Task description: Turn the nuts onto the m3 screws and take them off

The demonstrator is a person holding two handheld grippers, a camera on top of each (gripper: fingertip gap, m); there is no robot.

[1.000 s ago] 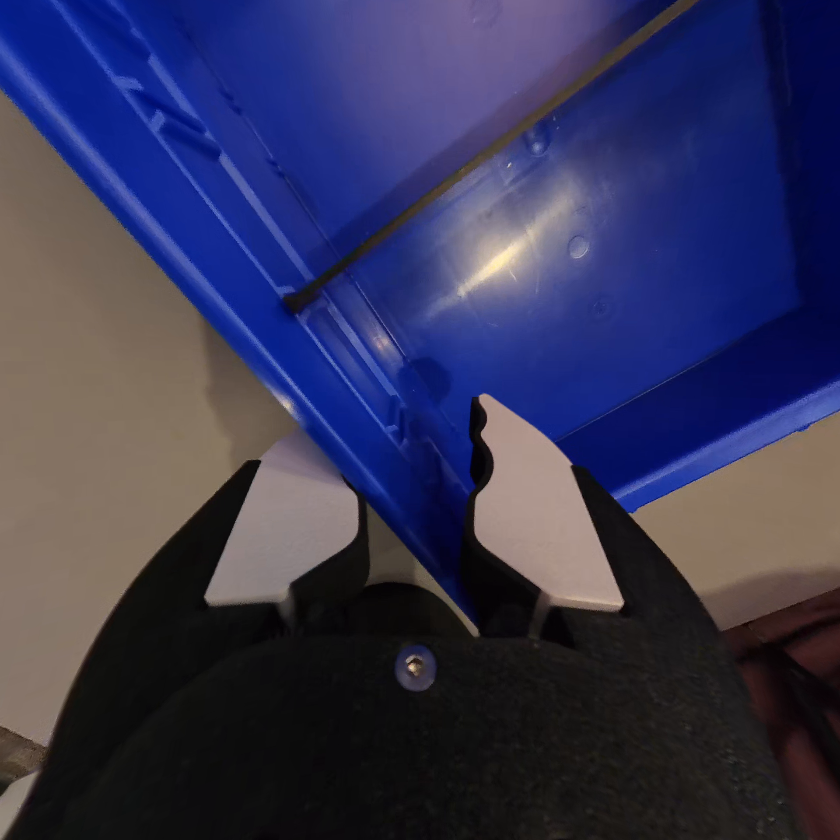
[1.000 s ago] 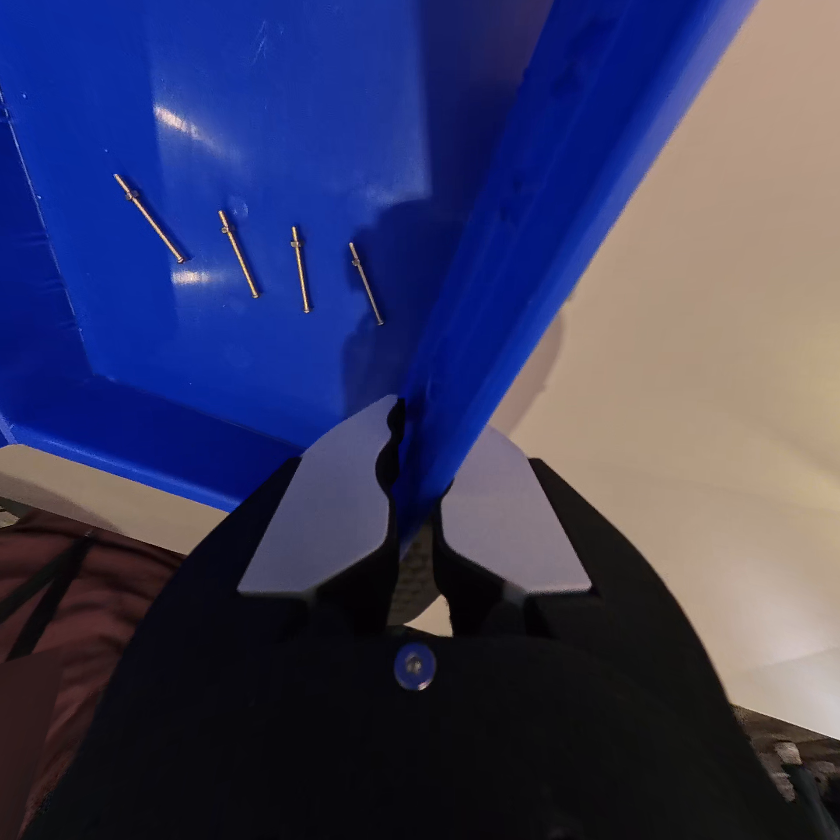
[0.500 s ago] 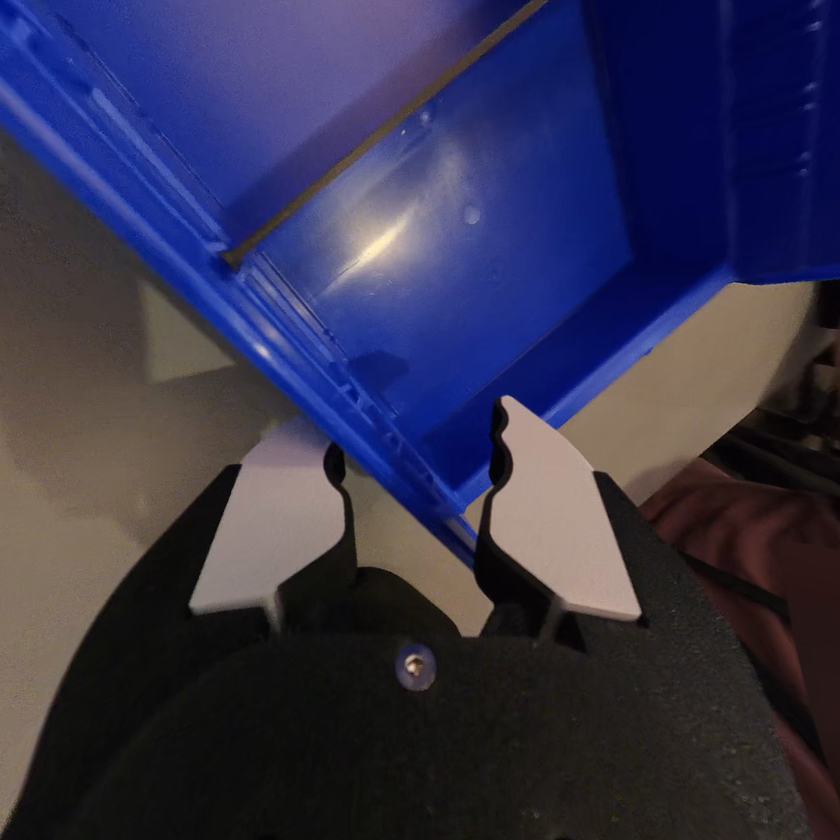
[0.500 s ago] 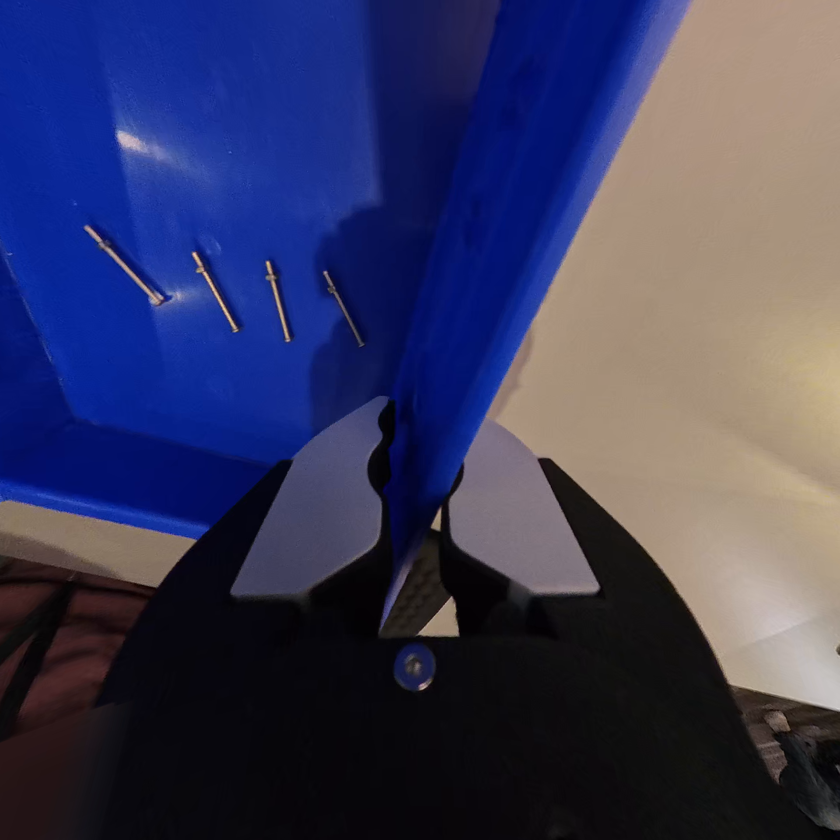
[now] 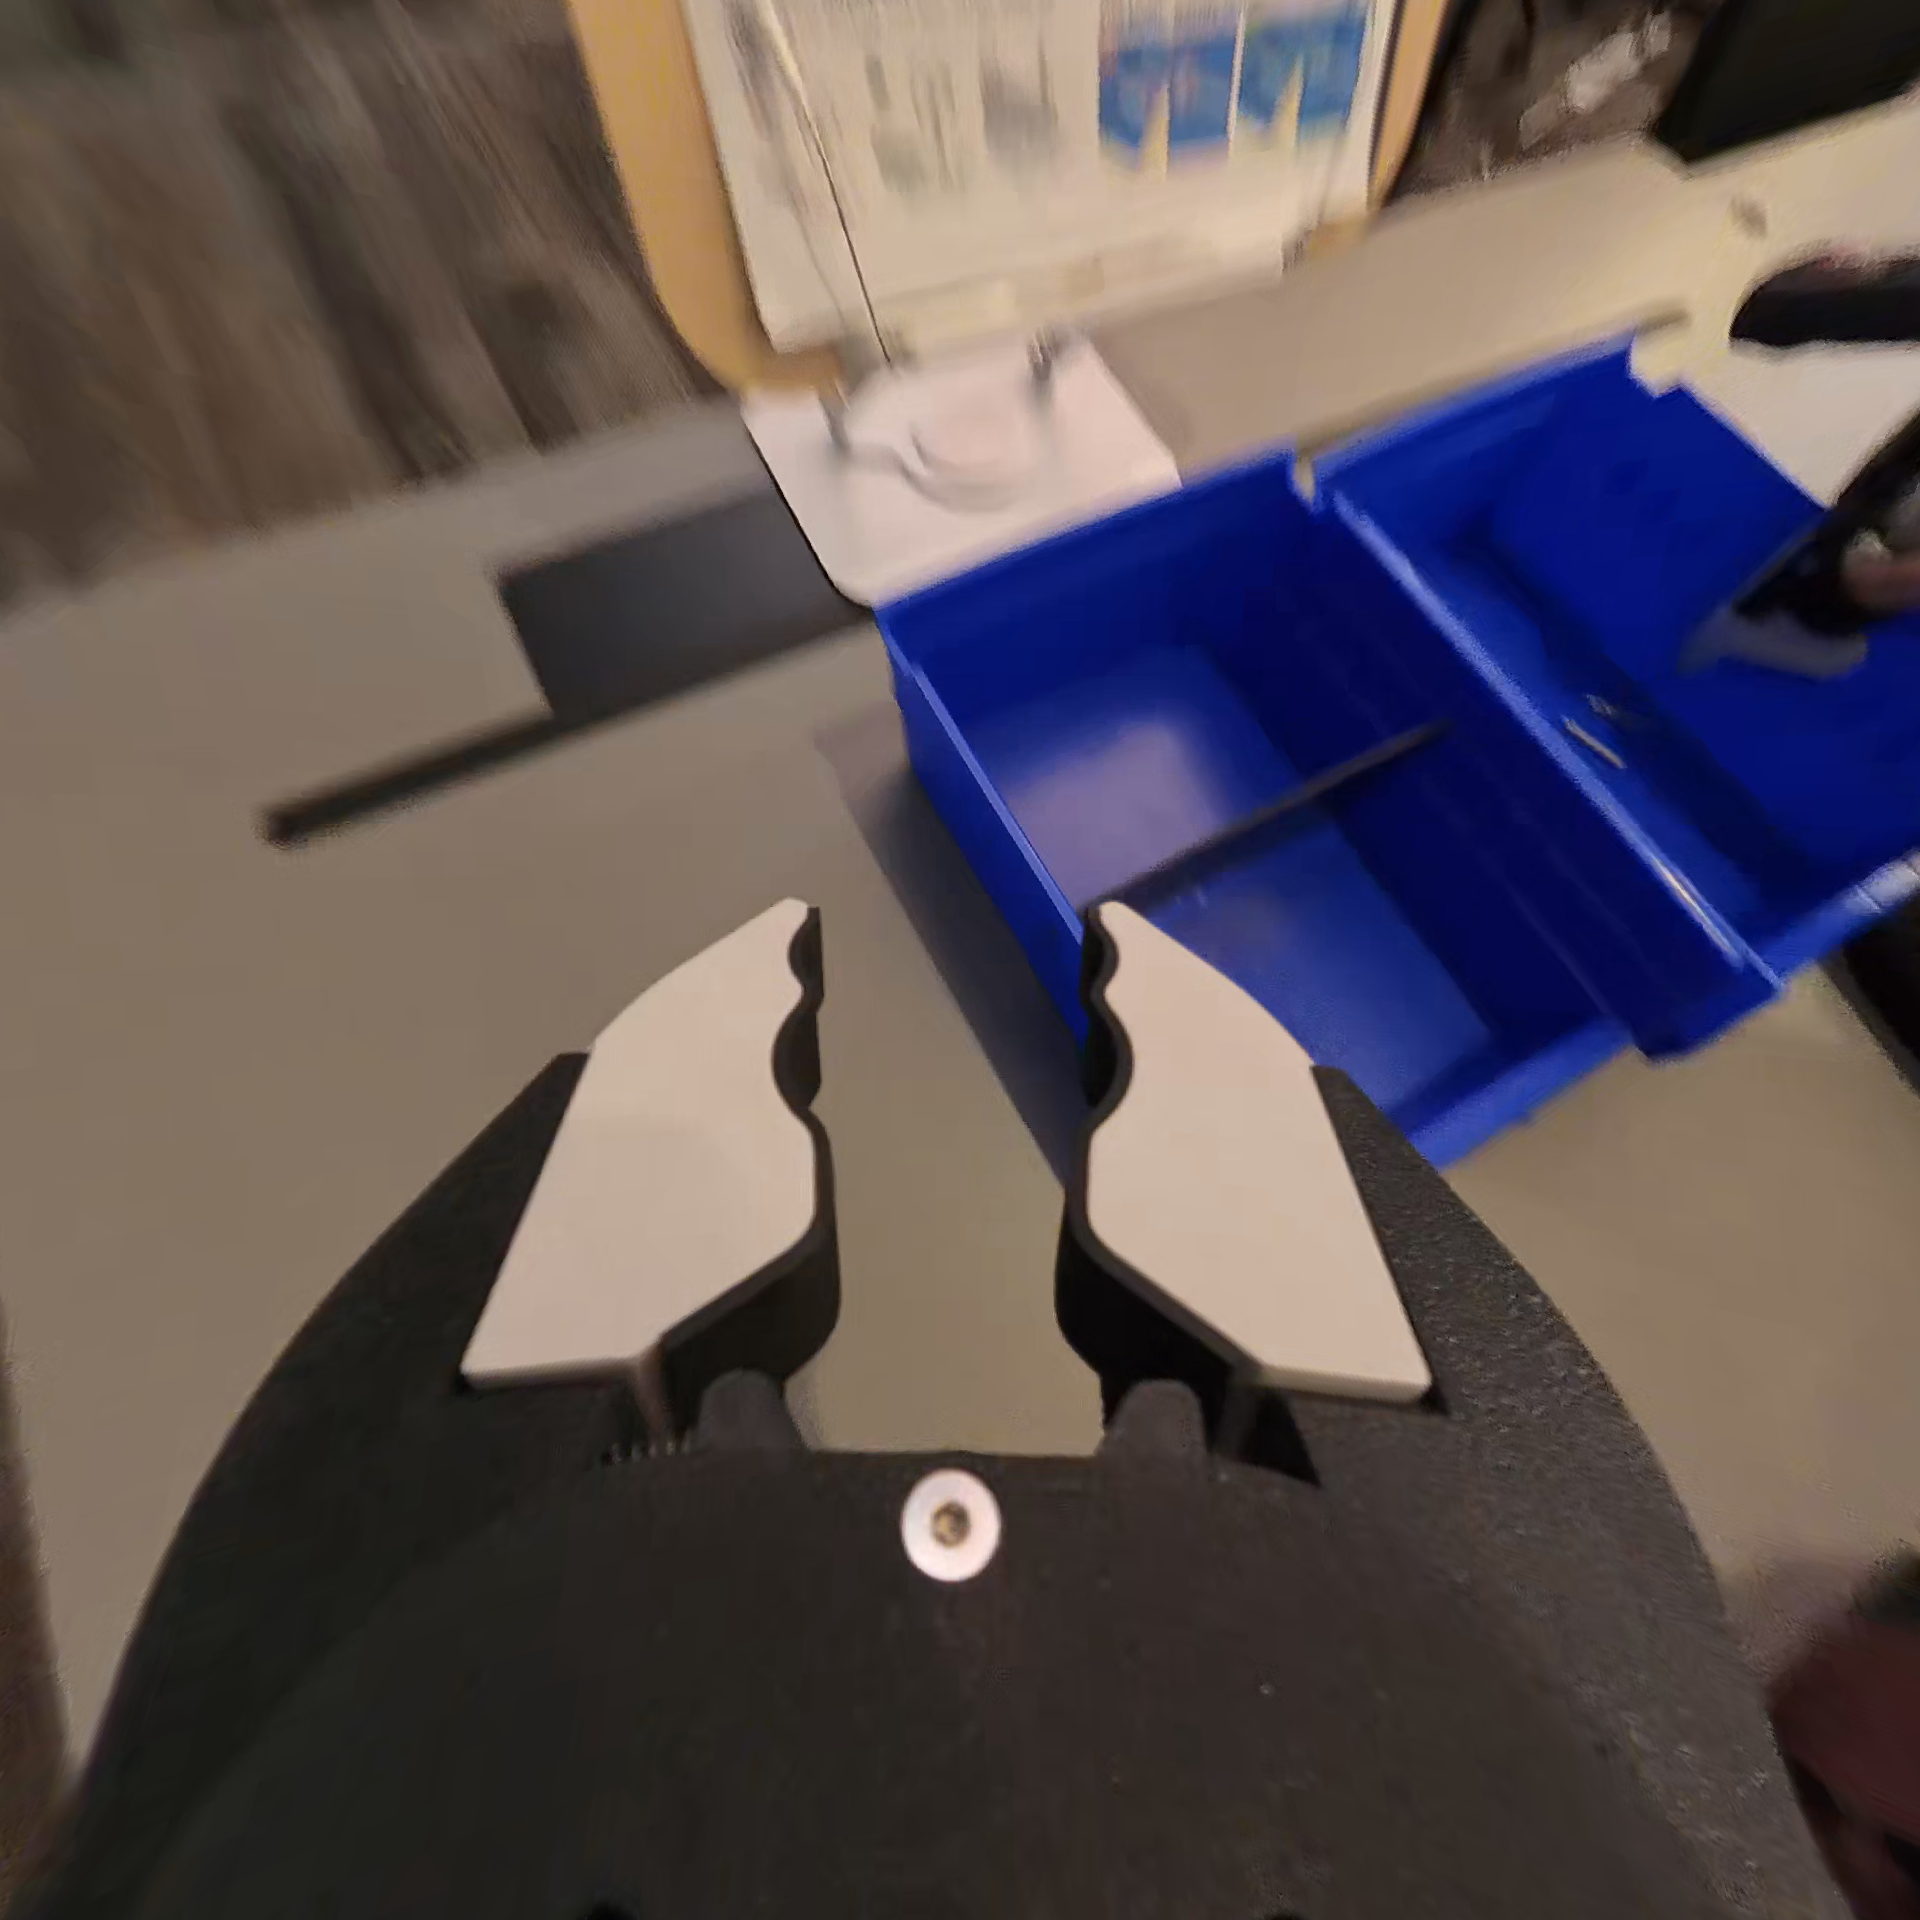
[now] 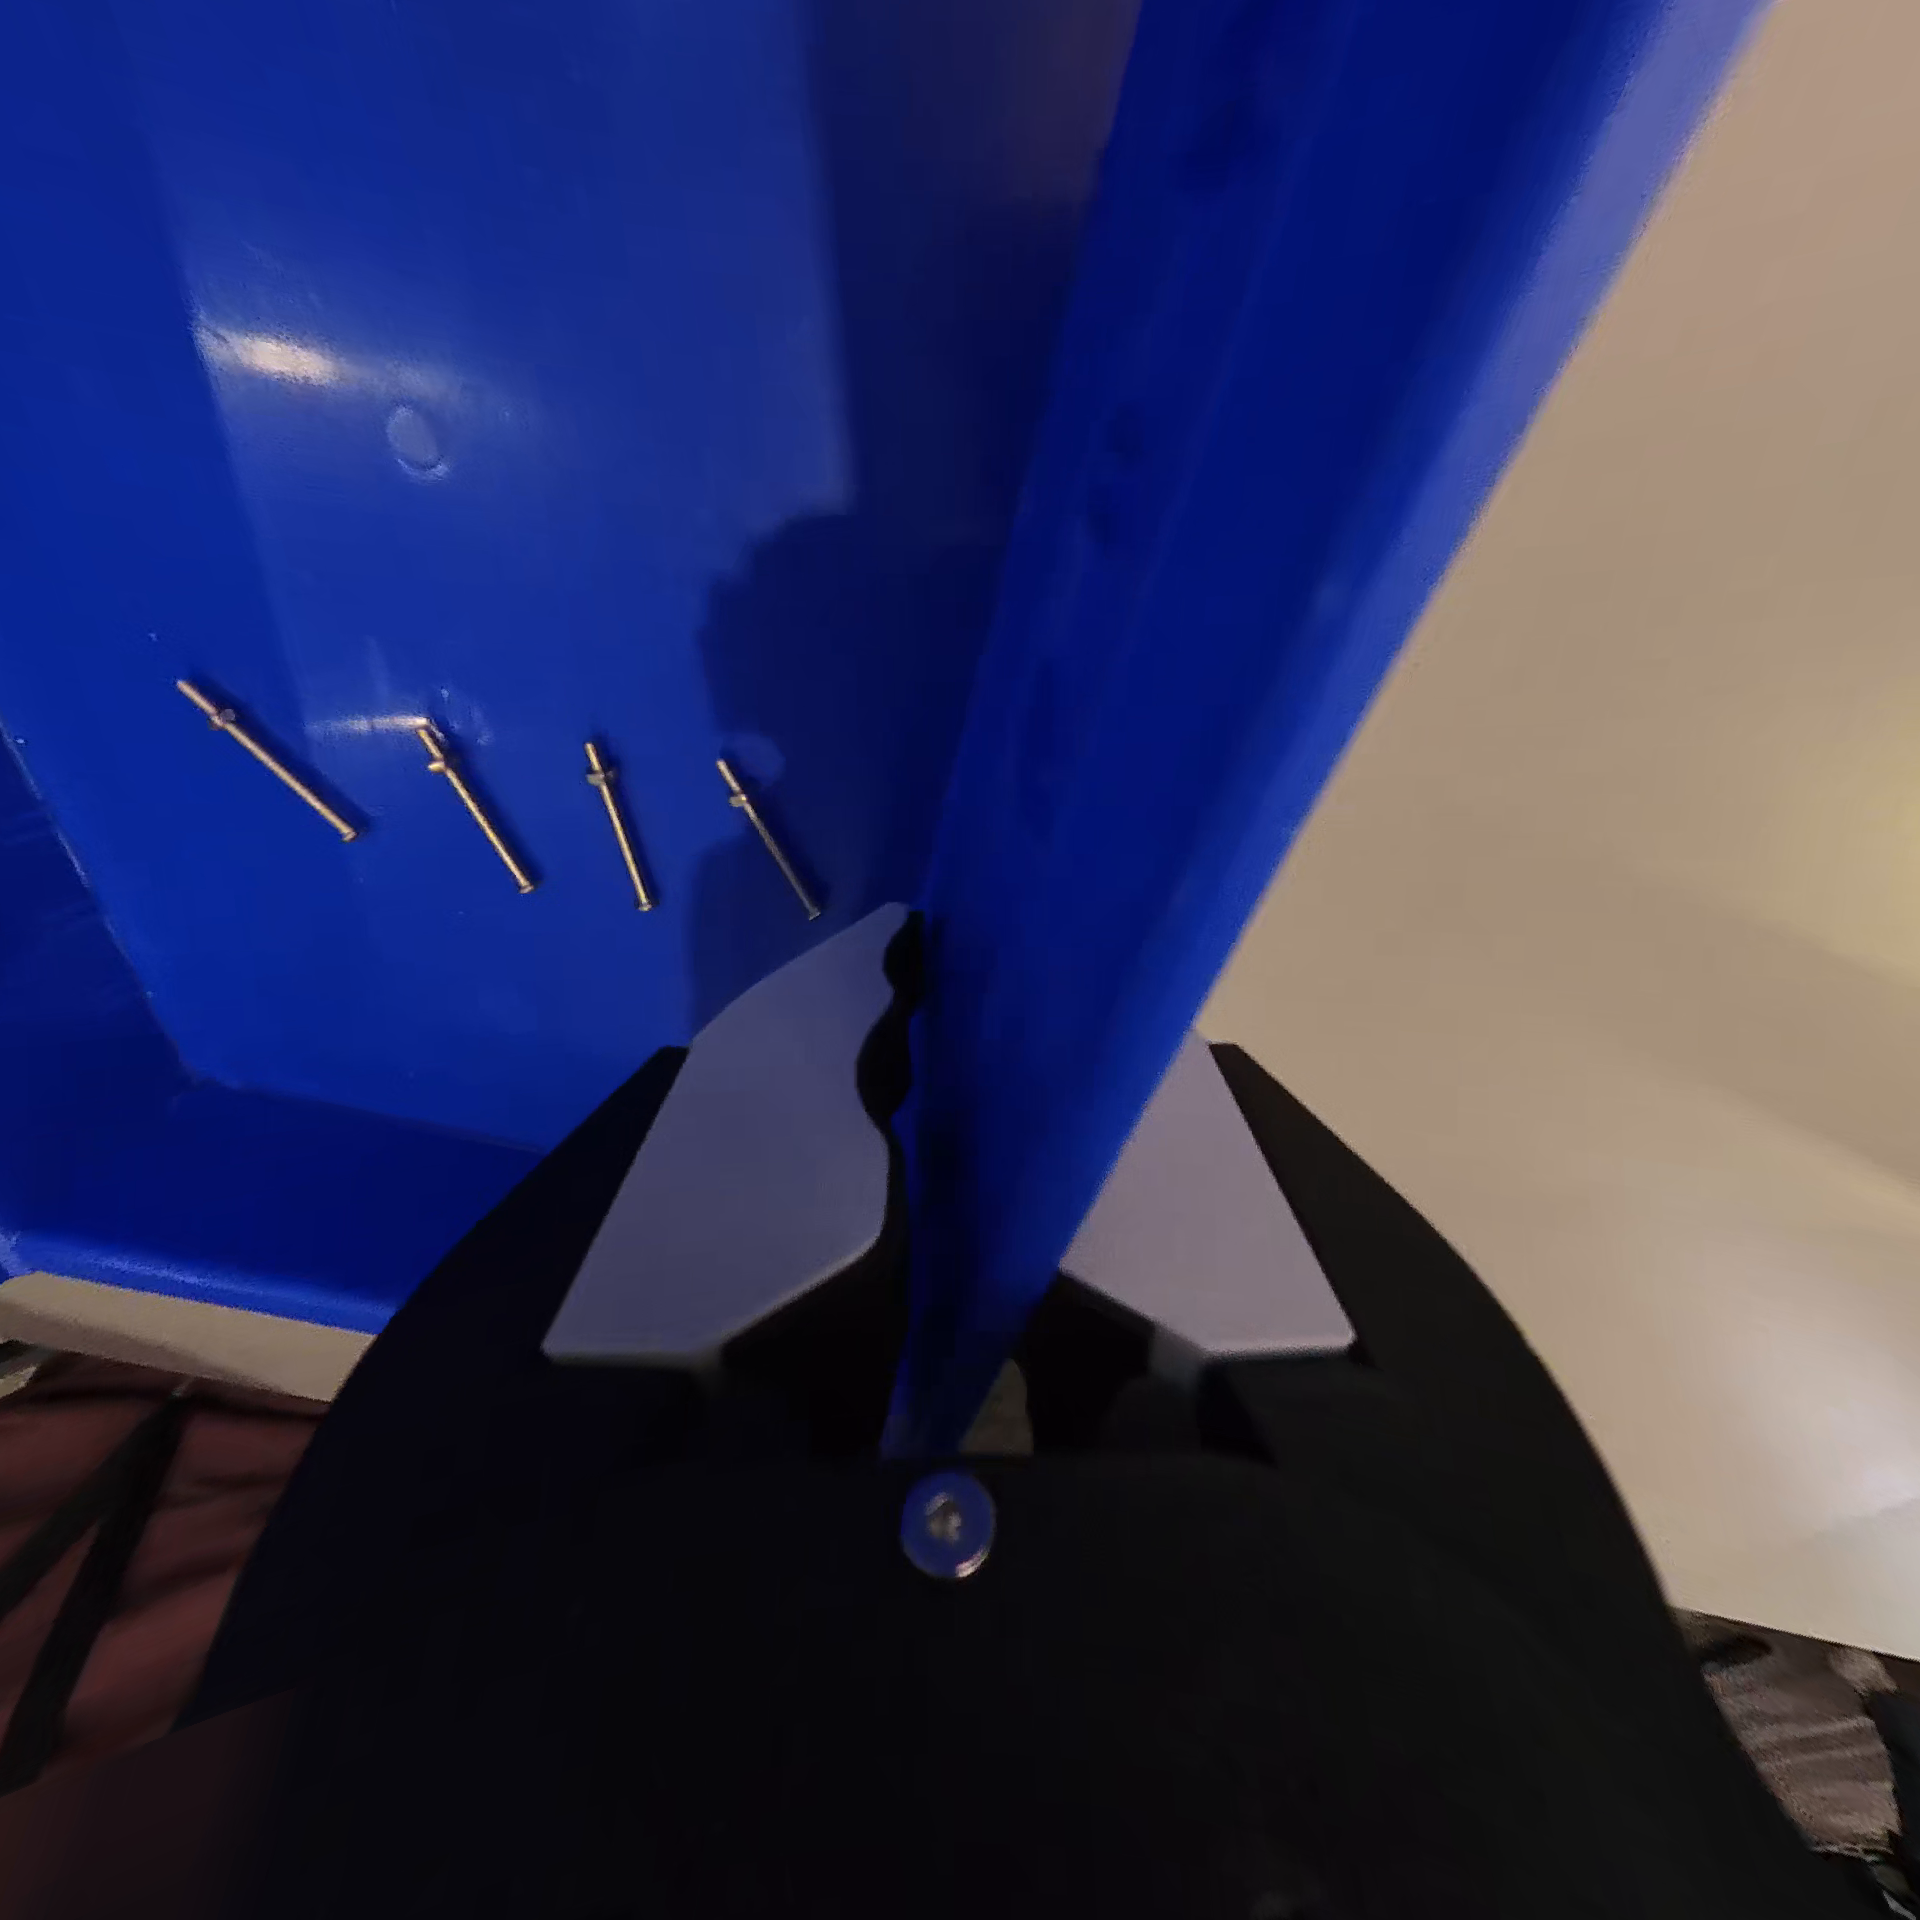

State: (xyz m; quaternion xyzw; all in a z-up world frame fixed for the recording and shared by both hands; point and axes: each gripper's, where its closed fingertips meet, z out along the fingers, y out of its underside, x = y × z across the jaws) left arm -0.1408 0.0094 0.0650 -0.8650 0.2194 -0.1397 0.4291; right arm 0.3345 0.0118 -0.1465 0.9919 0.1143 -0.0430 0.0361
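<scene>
My left gripper (image 5: 951, 925) is open and empty above the grey table, just left of a blue bin (image 5: 987, 790) with a dark divider (image 5: 1299, 805). A second blue bin stands against its right side and holds several thin brass screws (image 5: 1595, 743). My right gripper (image 6: 997, 987) is shut on this bin's right wall (image 6: 1195, 623), one finger inside and one outside. It also shows in the left wrist view (image 5: 1766, 634). The screws (image 6: 613, 826) lie side by side on the bin floor, each with a small nut near one end.
A black strip (image 5: 416, 769) and a dark panel (image 5: 665, 623) lie on the table to the left. A white base plate (image 5: 966, 468) with a blurred stand sits behind the bins. Dark red cloth (image 6: 104, 1475) lies past the table's near edge. About 50 cm separates my left fingertips from my right.
My left gripper straddled the divided bin's wall, opened wider, then pulled back and up, clear of it. My right gripper stays clamped on the other bin's wall.
</scene>
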